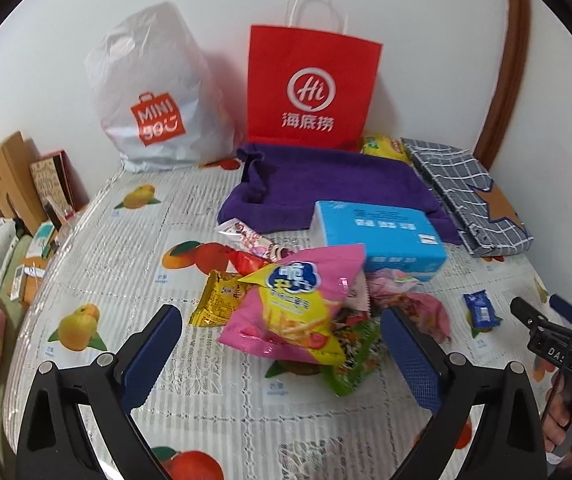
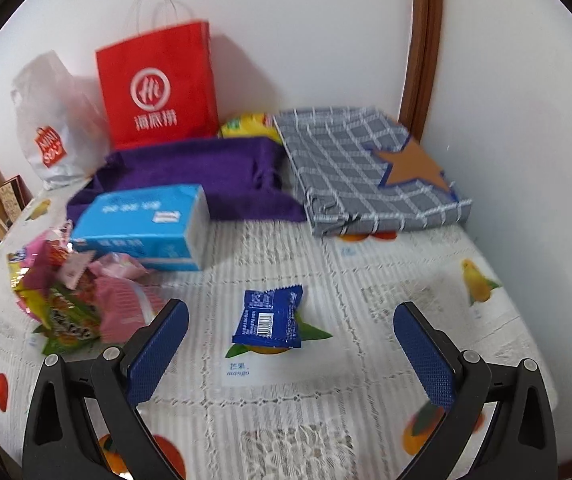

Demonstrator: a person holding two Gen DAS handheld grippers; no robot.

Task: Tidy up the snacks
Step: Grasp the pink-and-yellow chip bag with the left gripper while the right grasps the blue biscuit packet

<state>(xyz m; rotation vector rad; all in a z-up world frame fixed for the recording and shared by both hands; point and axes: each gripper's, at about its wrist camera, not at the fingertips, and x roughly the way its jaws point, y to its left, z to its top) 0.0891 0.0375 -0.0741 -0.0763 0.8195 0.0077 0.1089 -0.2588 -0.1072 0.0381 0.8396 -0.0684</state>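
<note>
The left gripper [image 1: 281, 340] hangs over the surface [image 1: 133, 248] with jaws wide and empty. Between them lies a heap of snacks, topped by a pink chip bag [image 1: 298, 304], with a yellow packet [image 1: 217, 300] at its 9 o'clock and a green packet [image 1: 356, 356] at its 5 o'clock. A blue tissue pack [image 1: 382, 236] sits at 1 o'clock from the heap, overlapping a purple towel [image 1: 326, 184]. The right gripper [image 2: 290, 340] also has its jaws wide, framing a small blue packet [image 2: 269, 316] lying alone on the surface. A red paper bag [image 2: 157, 88] stands at 11 o'clock and a checked cloth [image 2: 350, 168] lies at 1 o'clock.
</note>
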